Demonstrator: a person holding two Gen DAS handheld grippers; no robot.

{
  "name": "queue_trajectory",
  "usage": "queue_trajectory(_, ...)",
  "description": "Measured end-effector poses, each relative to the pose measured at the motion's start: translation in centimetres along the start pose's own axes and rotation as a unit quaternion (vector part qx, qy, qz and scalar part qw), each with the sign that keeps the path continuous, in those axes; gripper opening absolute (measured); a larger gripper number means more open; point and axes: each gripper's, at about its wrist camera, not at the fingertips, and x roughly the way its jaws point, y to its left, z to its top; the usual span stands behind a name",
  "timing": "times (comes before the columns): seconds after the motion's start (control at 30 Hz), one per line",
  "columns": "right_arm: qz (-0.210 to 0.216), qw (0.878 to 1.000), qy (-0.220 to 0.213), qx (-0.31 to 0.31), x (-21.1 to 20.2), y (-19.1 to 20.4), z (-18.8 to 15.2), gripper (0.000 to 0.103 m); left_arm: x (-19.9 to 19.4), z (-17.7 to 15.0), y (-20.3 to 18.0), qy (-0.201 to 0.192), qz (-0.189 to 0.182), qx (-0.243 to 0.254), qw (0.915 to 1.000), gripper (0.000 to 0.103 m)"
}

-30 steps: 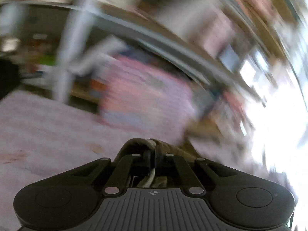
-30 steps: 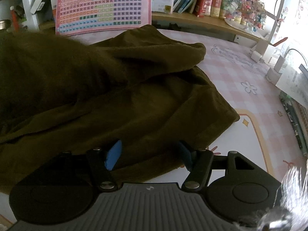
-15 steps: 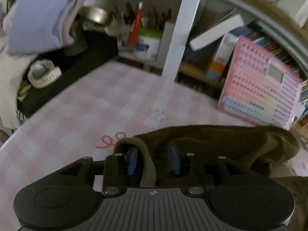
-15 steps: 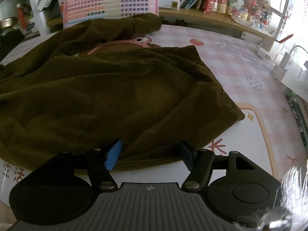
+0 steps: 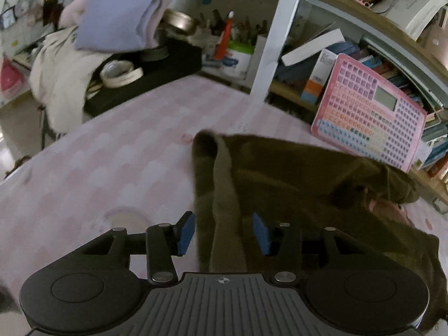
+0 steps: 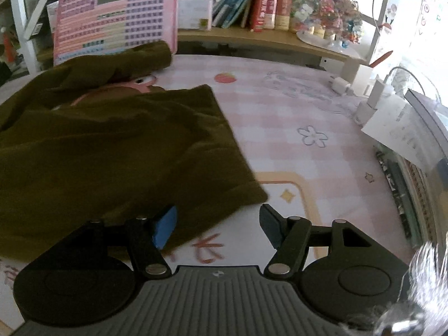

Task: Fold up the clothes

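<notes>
The olive-brown garment [image 6: 112,145] lies spread on my pink checked tablecloth [image 6: 294,117], one piece only, with a pink cartoon print showing near its far edge in the right wrist view. My left gripper [image 5: 222,232] has its jaws opening, about half apart; a folded edge of the garment [image 5: 224,196] runs between the blue pads [image 5: 186,231], and I see gaps on both sides, so nothing is pinched. My right gripper [image 6: 218,224] stands a bit more than half open over the garment's near corner; its left pad [image 6: 165,225] sits over the cloth's edge, the right one over bare tablecloth, and it grips nothing. One pink keyboard toy [image 6: 114,16] with a small screen leans on the shelf [image 6: 252,39] just behind the garment. Books [image 6: 263,2] stand in a row on the shelf, the spine lettering too blurred for me to read. In the left wrist view a white post [image 5: 277,36] rises at the table's back, beside a tub of pens [image 5: 238,53].
</notes>
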Motion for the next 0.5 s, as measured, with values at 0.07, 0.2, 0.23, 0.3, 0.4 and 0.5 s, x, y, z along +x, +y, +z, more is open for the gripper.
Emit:
queue_trajectory(0.07, 0.004, 1.000, 0.003, 0.007, 0.2, -1.0, 0.0, 0.062, -0.8, -0.7, 0.8, -0.007, 0.002, -0.018, 0.9998, 0.059)
queue_trajectory(0.2, 0.010, 1.000, 0.010, 0.027, 0.2, -2.2, 0.0, 0.061, -1.4, -1.3, 2.1, -0.005, 0.005, -0.050, 0.9987, 0.060)
queue_trajectory(0.23, 0.010, 0.999, 0.011, 0.030, 0.2, -2.4, 0.0, 0.061, -1.3, -1.3, 2.2, -0.002, 0.005, -0.052, 0.9987, 0.060)
queue_trajectory(0.3, 0.013, 0.999, 0.013, 0.039, 0.2, -2.4, -0.1, 0.060, -1.2, -1.4, 2.6, 0.002, 0.004, -0.055, 0.9985, 0.060)
queue_trajectory(0.4, 0.021, 0.998, 0.018, 0.058, 0.5, -2.3, -0.1, 0.059, -1.3, -1.3, 3.1, 0.010, 0.001, -0.063, 0.9980, 0.060)
queue_trajectory(0.5, 0.024, 0.996, 0.018, 0.079, 0.8, -2.5, 0.4, 0.059, -1.5, -1.5, 4.0, 0.020, -0.007, -0.081, 0.9965, 0.060)
